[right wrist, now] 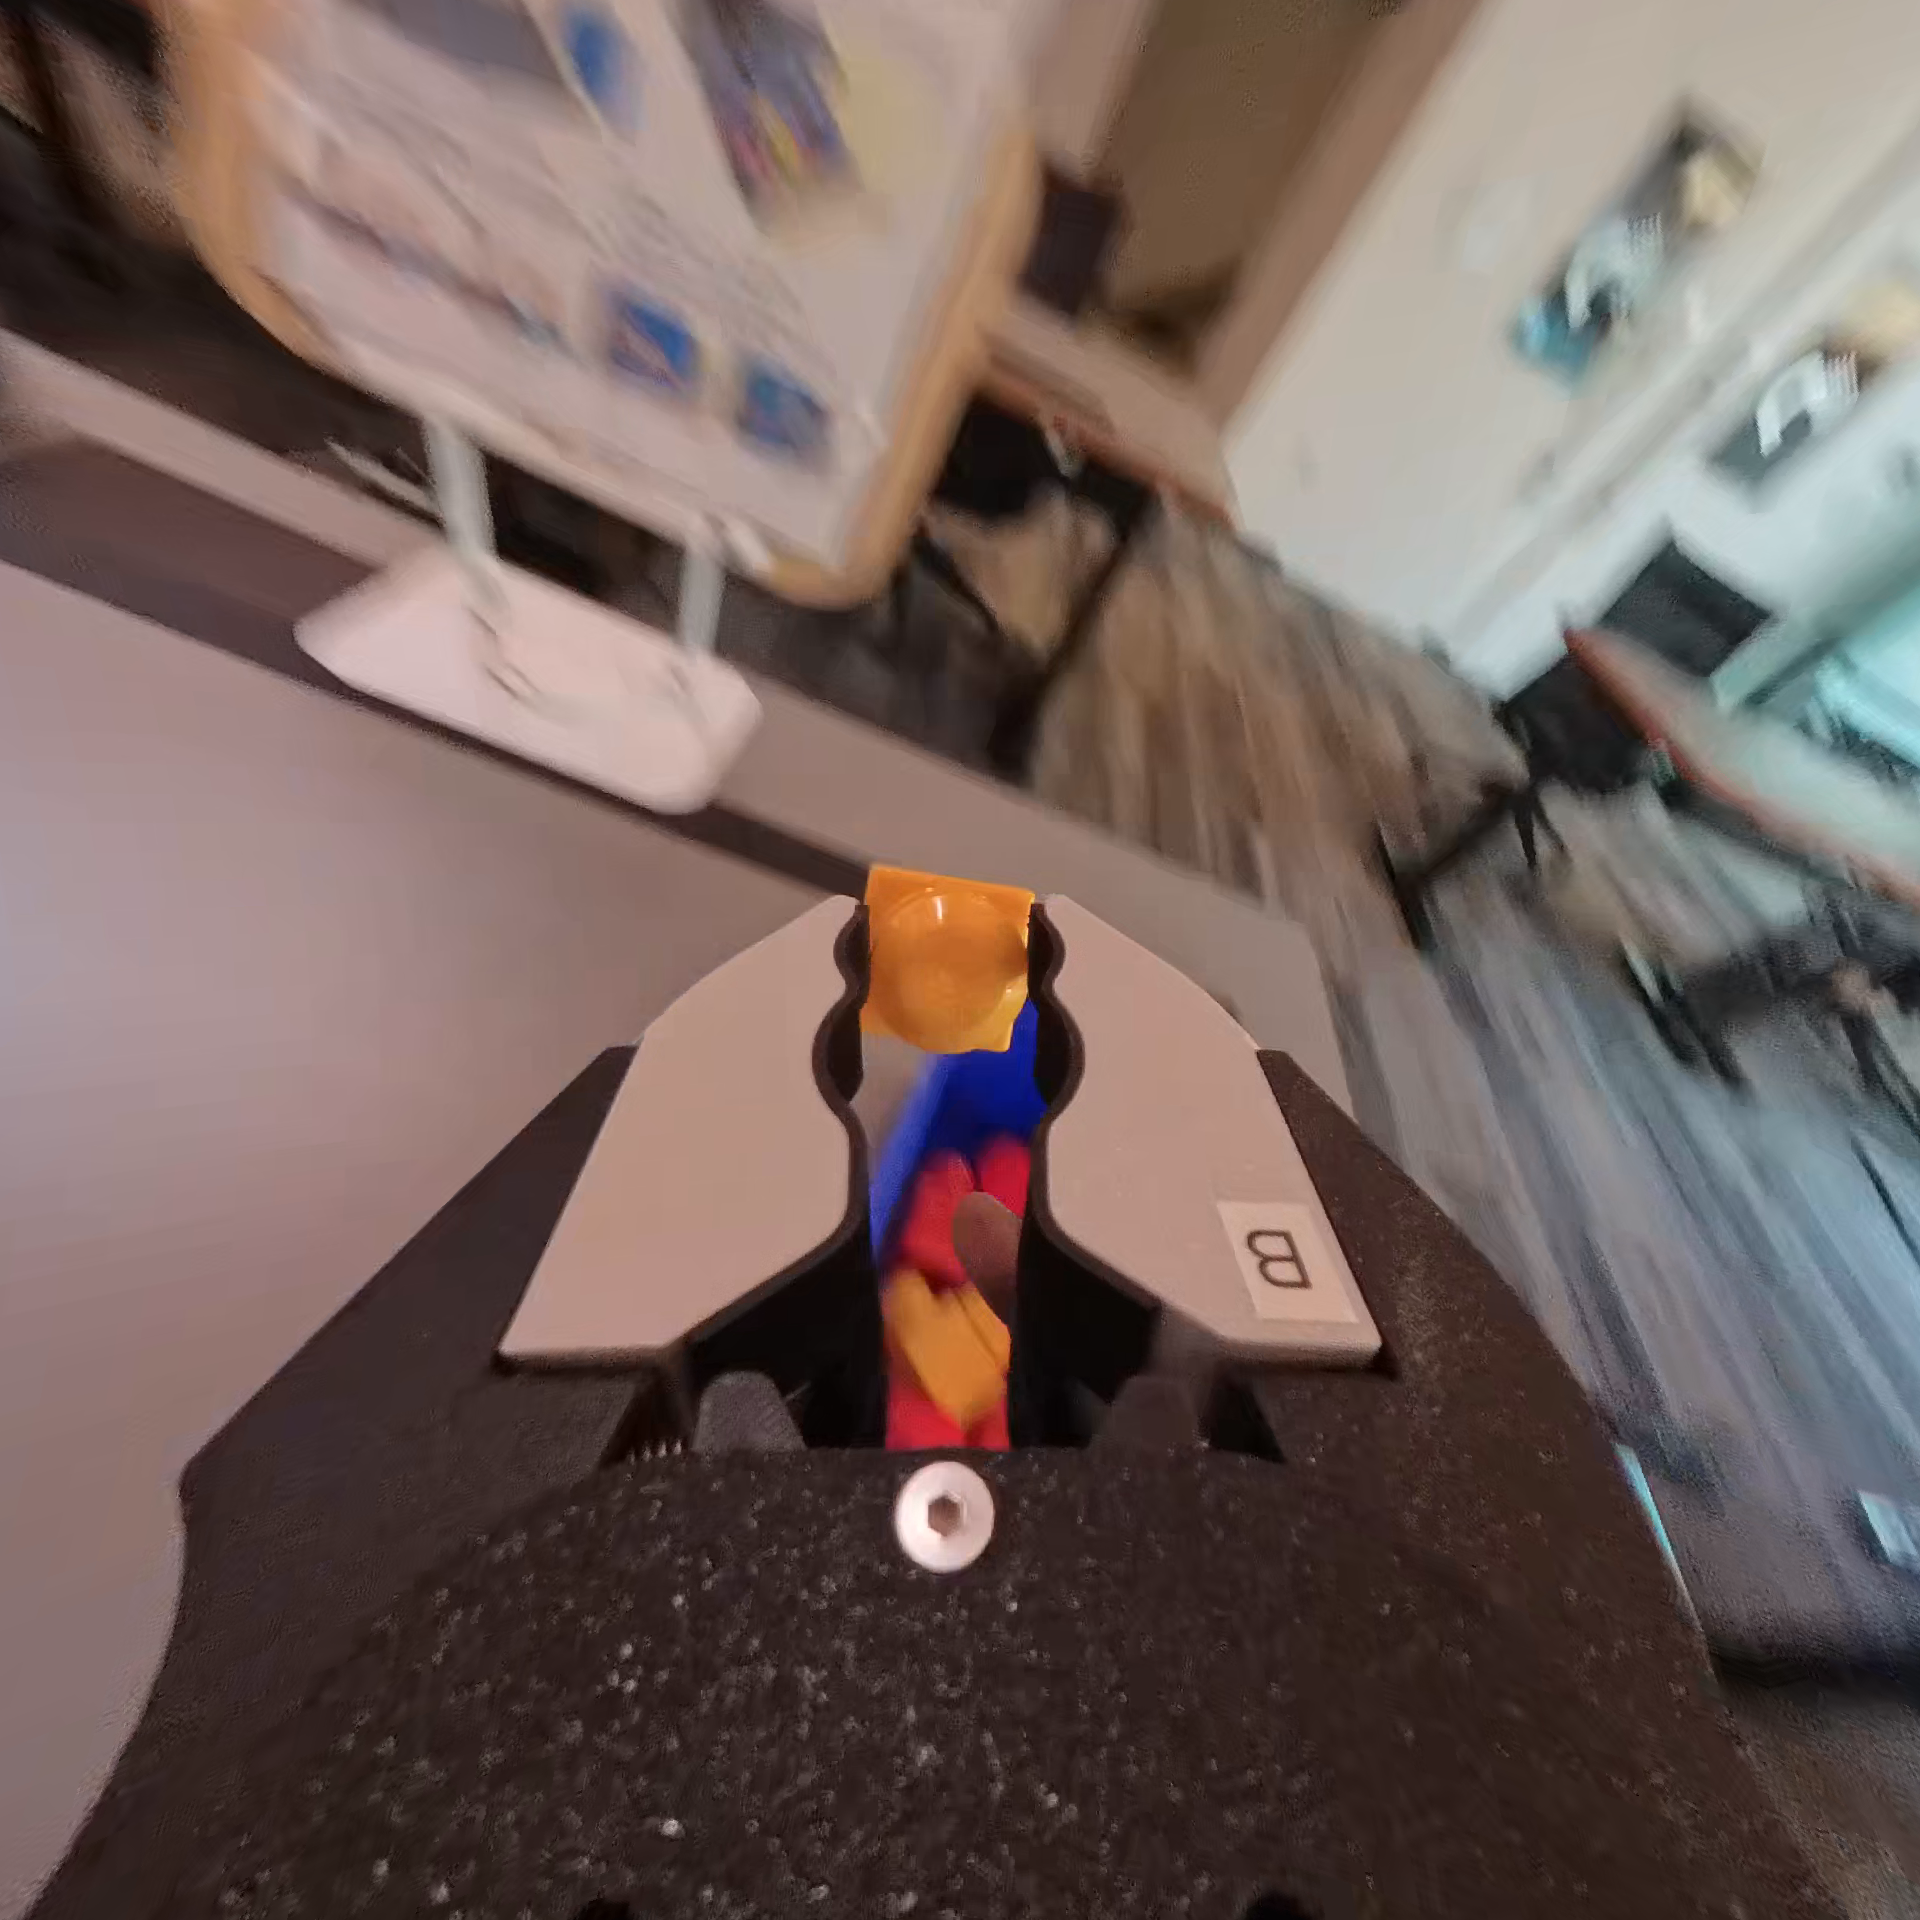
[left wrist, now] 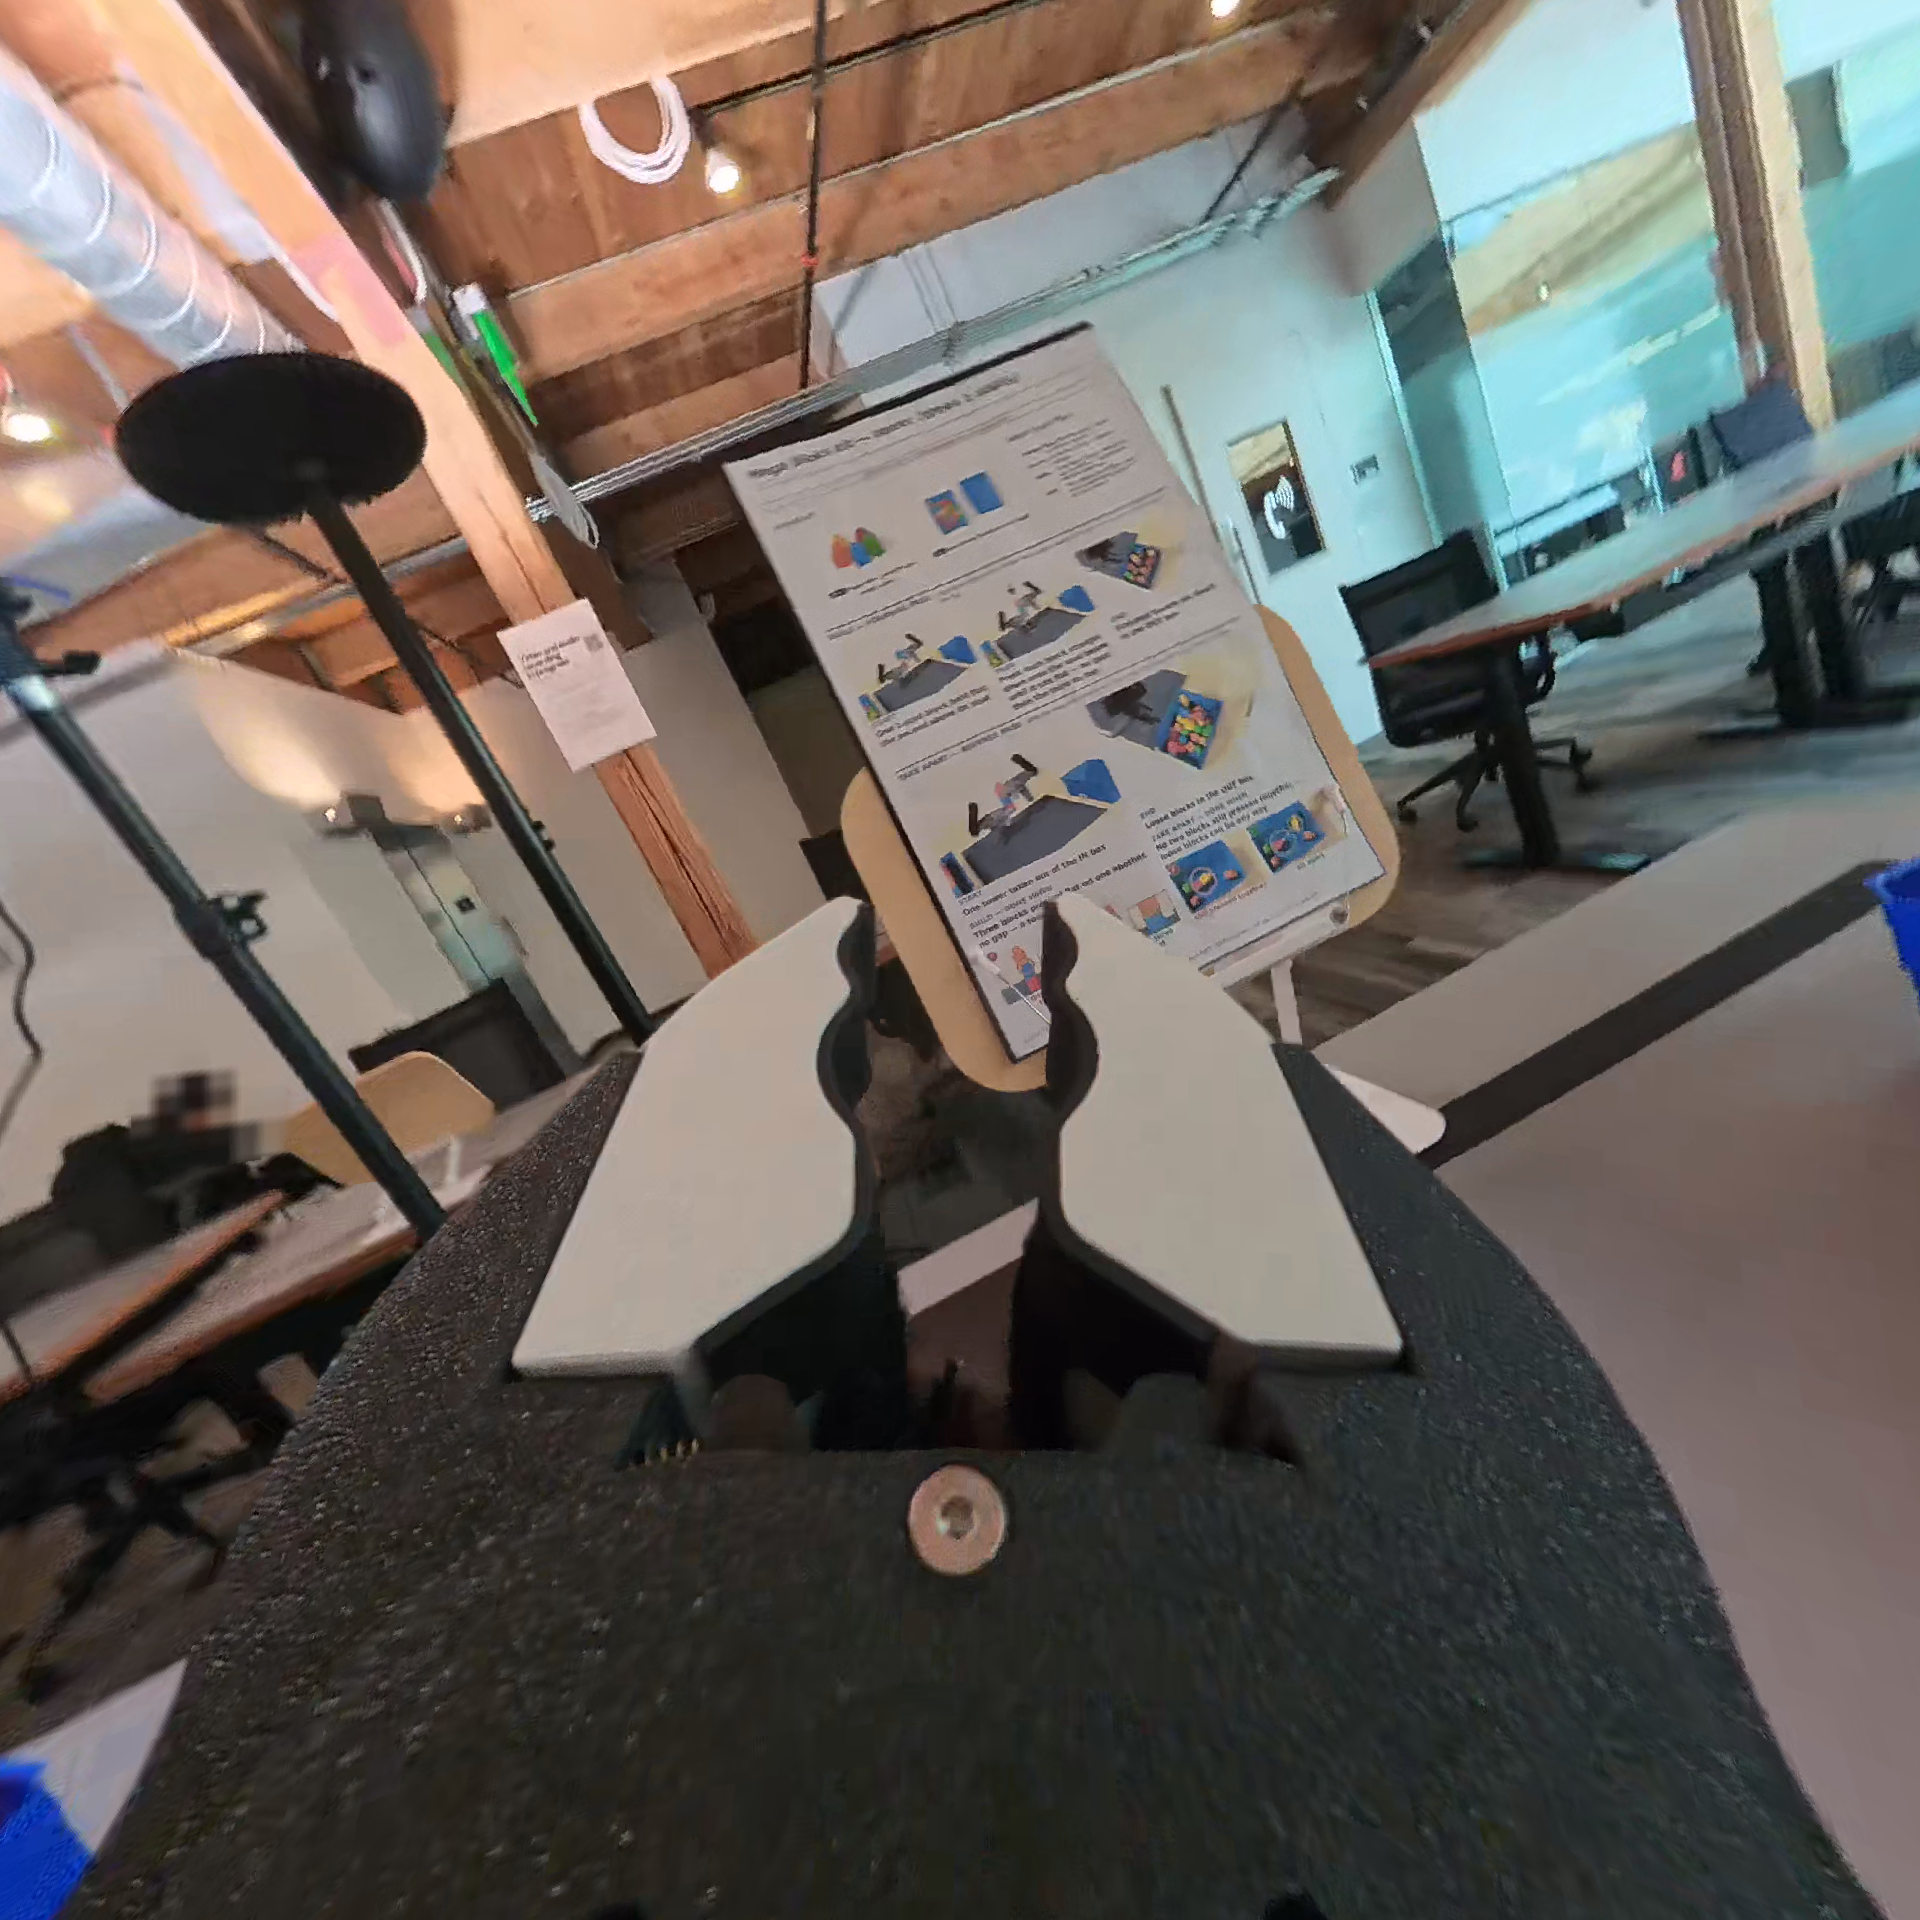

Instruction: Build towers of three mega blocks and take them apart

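Note:
My right gripper (right wrist: 948,914) is shut on an orange mega block (right wrist: 940,966), held between the fingertips with a stud facing the camera. Below it, through the gap between the fingers, I see a blue bin (right wrist: 971,1091) with red blocks (right wrist: 940,1205) and orange blocks (right wrist: 951,1340), blurred by motion. My left gripper (left wrist: 956,914) is open and empty, raised and pointing at a picture instruction sheet (left wrist: 1049,686). No blocks show in the left wrist view.
The instruction sheet stands on a wooden board with a white stand base (right wrist: 530,675) at the grey table's far edge (left wrist: 1662,1143). Blue bin corners show at the far right (left wrist: 1896,925) and the lower left (left wrist: 31,1829). Black tripod poles (left wrist: 239,935) stand left.

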Available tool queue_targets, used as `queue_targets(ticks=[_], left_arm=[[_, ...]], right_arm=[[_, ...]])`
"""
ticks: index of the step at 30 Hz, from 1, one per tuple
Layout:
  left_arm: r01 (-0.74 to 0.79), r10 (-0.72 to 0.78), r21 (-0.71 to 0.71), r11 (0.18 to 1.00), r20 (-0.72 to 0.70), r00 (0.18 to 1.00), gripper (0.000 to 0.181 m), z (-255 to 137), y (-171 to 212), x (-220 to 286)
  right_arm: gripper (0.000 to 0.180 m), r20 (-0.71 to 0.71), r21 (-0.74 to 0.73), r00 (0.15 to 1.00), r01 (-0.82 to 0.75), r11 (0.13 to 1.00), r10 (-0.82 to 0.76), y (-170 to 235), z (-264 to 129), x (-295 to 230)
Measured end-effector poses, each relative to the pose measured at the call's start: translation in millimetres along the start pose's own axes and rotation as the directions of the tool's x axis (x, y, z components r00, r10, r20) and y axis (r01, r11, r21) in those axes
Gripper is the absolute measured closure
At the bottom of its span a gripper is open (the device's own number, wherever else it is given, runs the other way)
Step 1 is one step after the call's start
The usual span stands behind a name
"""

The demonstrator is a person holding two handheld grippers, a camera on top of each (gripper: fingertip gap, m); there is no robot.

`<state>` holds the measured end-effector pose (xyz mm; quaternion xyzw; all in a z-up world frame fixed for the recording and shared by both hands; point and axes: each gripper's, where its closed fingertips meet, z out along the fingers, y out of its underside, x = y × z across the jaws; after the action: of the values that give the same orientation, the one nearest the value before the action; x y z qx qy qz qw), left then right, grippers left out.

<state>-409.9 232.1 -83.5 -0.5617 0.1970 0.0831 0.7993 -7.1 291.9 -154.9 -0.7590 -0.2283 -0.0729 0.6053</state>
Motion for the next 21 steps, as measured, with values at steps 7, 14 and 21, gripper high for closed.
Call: queue_targets(ticks=[7, 14, 21], left_arm=[[0.271, -0.275, 0.087, 0.959, 0.045, 0.960, 0.152, -26.3, 4.3, -50.0], [0.288, -0.292, 0.091, 0.953, 0.045, 0.955, 0.152, -29.6, 7.6, -55.3], [0.278, -0.281, 0.088, 0.957, 0.030, 0.959, 0.152, -27.3, 7.8, -51.0]], right_arm=[[0.151, -0.015, -0.677, 0.983, -0.145, 0.722, 0.183, 191.0, -31.7, 35.0], [0.151, 0.084, -0.817, 0.950, -0.107, 0.567, 0.300, 229.6, -20.3, 3.6], [0.151, 0.177, -0.771, 0.947, -0.037, 0.636, 0.269, 238.8, 11.1, -3.8]])
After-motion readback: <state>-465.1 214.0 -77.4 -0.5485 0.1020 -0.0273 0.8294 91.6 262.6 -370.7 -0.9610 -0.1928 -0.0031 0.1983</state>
